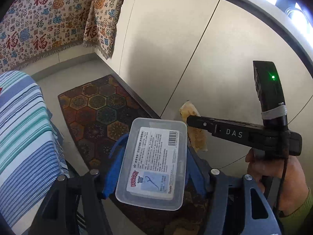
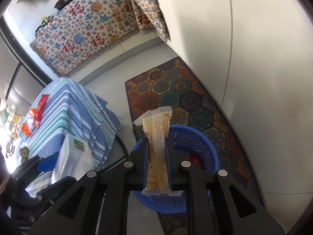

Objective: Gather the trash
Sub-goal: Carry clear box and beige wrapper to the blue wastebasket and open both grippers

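My left gripper (image 1: 154, 146) is shut on a clear plastic box (image 1: 152, 162) with a printed label, its blue pads pressed on the box's two long sides. In the right wrist view, my right gripper (image 2: 156, 140) is shut on a pale yellow snack wrapper (image 2: 156, 121) that stands upright between the fingers. Directly beneath that wrapper a blue mesh bin (image 2: 197, 137) stands on the floor, with something red inside. The left wrist view shows the right gripper (image 1: 190, 120) from the side, the wrapper (image 1: 197, 137) in it. The box (image 2: 72, 160) also appears blurred at lower left.
A hexagon-patterned rug (image 2: 176, 90) lies under the bin beside pale wall panels (image 2: 244, 49). A striped blue cloth (image 2: 78, 109) covers a table at left, carrying red and orange wrappers (image 2: 37, 111). A character-printed cloth (image 2: 88, 29) drapes furniture behind. A person's hand (image 1: 273, 176) holds the right gripper.
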A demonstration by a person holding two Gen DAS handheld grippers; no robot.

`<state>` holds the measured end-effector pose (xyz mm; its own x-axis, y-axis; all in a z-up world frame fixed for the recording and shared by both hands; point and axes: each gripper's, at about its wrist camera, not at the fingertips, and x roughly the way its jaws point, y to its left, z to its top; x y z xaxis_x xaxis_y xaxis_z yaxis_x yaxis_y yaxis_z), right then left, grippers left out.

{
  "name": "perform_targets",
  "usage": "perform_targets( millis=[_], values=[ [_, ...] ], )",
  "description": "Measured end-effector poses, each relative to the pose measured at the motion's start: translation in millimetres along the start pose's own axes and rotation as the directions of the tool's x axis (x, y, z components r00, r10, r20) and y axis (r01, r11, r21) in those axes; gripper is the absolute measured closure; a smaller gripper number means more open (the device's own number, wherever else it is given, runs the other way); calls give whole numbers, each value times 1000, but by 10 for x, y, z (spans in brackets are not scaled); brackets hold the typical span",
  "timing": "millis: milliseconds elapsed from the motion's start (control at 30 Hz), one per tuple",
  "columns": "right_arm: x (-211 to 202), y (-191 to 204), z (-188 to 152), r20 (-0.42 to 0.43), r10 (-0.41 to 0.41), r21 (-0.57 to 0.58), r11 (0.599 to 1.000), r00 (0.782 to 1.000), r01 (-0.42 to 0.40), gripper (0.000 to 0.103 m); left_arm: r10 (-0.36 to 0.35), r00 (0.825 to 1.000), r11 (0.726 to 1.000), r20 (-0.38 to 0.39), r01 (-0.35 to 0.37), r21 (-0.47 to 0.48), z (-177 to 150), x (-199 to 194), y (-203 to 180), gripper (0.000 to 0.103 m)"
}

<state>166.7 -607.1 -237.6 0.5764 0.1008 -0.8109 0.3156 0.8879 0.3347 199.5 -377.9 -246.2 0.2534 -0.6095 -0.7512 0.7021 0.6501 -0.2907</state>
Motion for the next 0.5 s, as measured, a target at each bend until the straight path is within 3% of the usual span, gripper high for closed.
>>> perform_targets(
  millis=[400, 500],
  values=[
    [-47, -75, 101, 38, -12, 47, 999, 999, 11, 87, -16, 1000, 1000, -21, 16, -15, 232, 459, -110, 38],
    [-27, -83, 107, 34, -14, 53, 999, 999, 12, 83, -21, 1000, 1000, -23, 21, -8, 246, 532, -120, 38]
  ],
)
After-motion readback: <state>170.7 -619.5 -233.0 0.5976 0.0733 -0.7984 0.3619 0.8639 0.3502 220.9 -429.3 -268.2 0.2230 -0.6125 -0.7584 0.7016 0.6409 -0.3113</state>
